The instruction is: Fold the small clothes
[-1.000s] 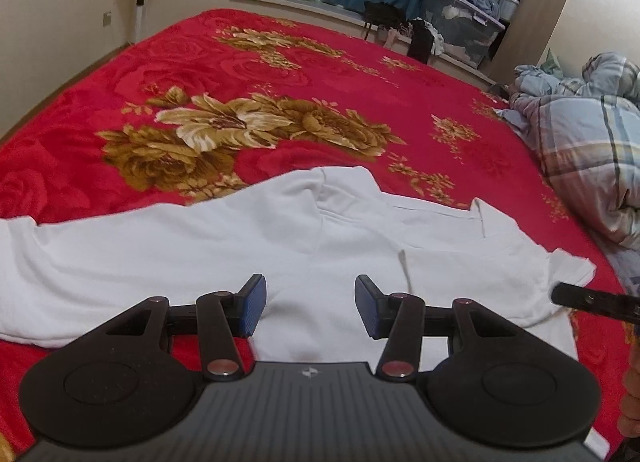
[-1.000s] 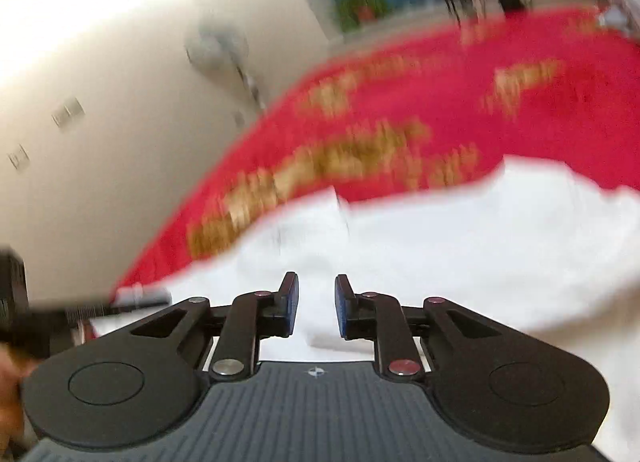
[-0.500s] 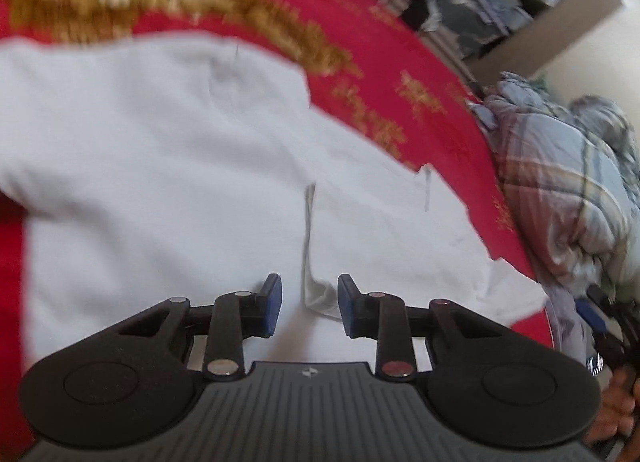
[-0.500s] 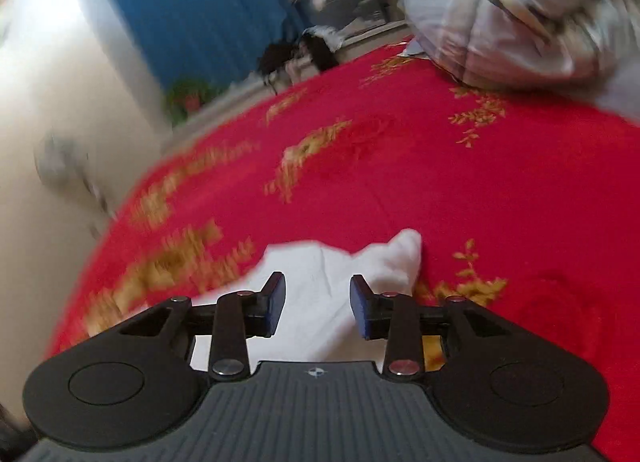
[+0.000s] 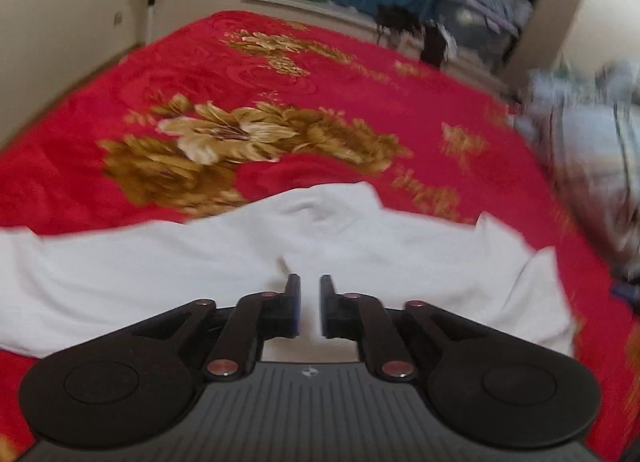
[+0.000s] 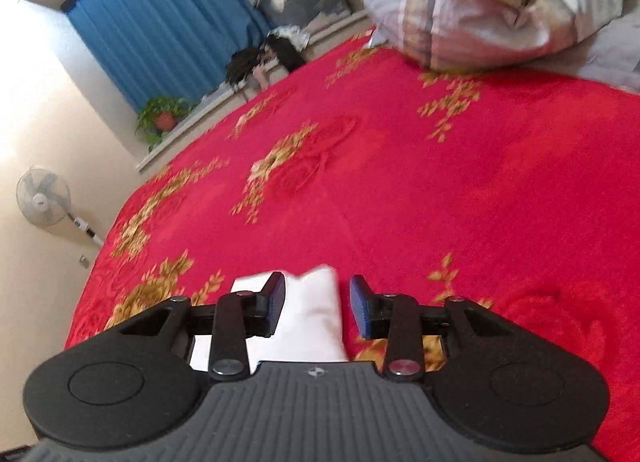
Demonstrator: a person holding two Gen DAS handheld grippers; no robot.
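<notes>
Right wrist: right tool spread — straddling white garment (level).

Both tools are showing the same build. The left tongs are wearing matte black linkage arms with round silver-pink rivets, blue pads lining the inner finger faces, two round black discs behind them, and a ribbed grey housing bearing a small compass-like mark. The right tongs are carrying identical black arms, rivets, blue pads and ribbed grey body.
</notes>
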